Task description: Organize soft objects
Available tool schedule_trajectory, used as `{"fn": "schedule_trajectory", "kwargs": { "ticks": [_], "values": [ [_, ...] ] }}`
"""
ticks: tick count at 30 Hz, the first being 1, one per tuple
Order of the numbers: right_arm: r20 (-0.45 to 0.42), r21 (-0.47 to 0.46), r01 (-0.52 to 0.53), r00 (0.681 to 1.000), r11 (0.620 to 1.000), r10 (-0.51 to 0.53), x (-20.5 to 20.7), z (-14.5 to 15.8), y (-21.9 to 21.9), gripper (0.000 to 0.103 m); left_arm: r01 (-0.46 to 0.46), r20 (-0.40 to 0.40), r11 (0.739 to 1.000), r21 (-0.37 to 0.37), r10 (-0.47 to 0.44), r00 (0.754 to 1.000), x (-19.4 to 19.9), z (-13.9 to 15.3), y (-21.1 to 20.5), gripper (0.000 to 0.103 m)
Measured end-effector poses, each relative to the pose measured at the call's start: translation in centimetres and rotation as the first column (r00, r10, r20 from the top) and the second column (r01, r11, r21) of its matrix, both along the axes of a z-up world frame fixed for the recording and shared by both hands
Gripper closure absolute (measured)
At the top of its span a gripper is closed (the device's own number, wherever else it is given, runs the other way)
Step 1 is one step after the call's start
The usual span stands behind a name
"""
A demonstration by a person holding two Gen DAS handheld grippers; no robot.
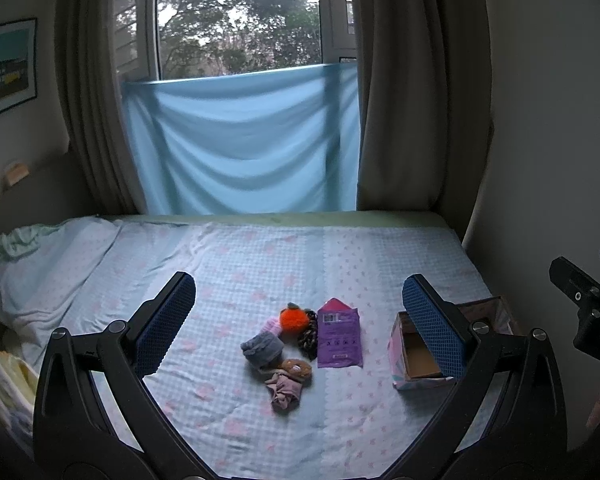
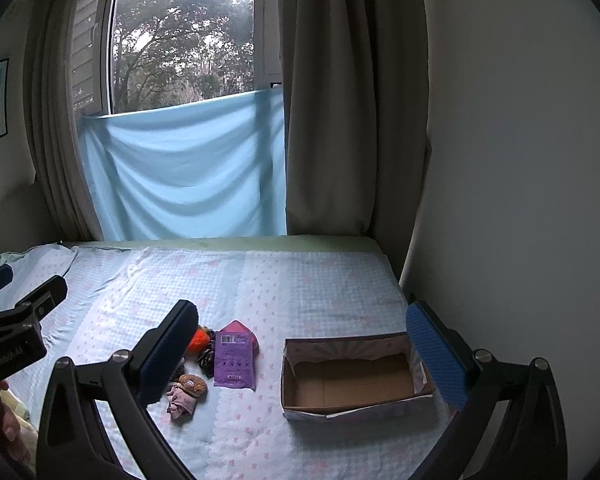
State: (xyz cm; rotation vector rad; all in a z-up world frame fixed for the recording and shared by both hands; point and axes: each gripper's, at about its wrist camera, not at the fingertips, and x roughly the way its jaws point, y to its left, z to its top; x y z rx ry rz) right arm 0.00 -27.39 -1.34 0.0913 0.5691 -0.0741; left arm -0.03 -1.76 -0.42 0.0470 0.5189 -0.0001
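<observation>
Left gripper (image 1: 300, 320) and right gripper (image 2: 308, 354): jaws spread wide, holding nothing. Cluster of soft items – orange fluffy pompom (image 1: 294, 319), grey knitted roll (image 1: 262, 350), purple flat packet (image 1: 338, 339) – lies on the checked bedsheet (image 1: 260, 264). Open cardboard box (image 2: 352, 380) sits at the cluster's 3 o'clock, apart

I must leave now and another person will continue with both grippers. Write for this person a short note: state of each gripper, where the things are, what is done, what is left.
Left gripper: open, empty, held above the bed, aimed at the pile.
Right gripper: open, empty, held above the bed near the box.
Pile on the bedsheet: orange plush, grey rolled cloth, brown plush, pinkish crumpled cloth, dark scrunchie, purple packet beside them.
Cardboard box: open, to the right of the pile; nothing visible inside.
Done: nothing moved into the box yet.
Left: probably put each soft item into the box.
</observation>
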Motion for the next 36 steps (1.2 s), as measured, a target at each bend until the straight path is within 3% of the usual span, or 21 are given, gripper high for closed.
{"fn": "schedule_trajectory", "kwargs": {
  "ticks": [26,32,36],
  "values": [
    [0.018,0.016,-0.008,1.000,1.000,0.008,-0.3,0.1,-0.1,0.000,0.016,-0.017,1.000,0.003,-0.015,1.000,0.3,-0.2,-0.7,0.000],
    [0.002,0.013,-0.050,0.999,0.999,0.050,0.4,0.6,-0.5,0.000,-0.028,-0.013,1.000,0.005,0.028,1.000,0.7,0.3,-0.5,0.000],
    [-0.009,0.007,-0.093,0.996,0.996,0.093,1.6,-0.3,-0.1,0.000,-0.034,-0.029,0.999,-0.001,0.034,0.999,1.1,-0.9,0.3,0.000]
  ]
}}
